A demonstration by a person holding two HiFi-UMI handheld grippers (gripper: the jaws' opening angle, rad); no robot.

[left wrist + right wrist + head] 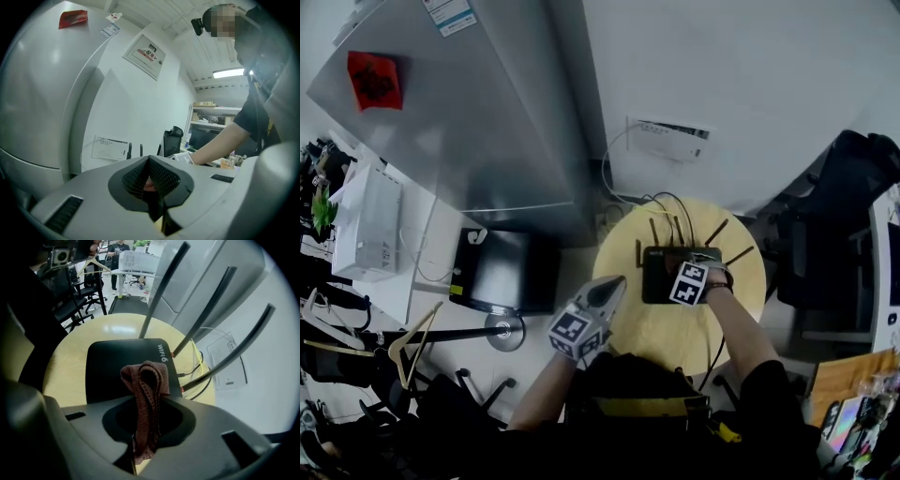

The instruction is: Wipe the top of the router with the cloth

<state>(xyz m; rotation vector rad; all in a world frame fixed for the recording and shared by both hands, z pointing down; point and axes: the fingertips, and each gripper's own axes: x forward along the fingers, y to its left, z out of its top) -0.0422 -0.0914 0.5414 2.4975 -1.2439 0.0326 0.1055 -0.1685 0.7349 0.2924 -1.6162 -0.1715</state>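
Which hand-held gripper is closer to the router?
Right. The right hand-held gripper, shut on the cloth, is over the router; the left hand-held gripper is off to its left, at the table edge.

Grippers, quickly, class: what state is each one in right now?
Left gripper: shut, holding nothing.
Right gripper: shut on the brown cloth, above the router.

The cloth is brown. The router is black with white letters. The desk is light yellow.
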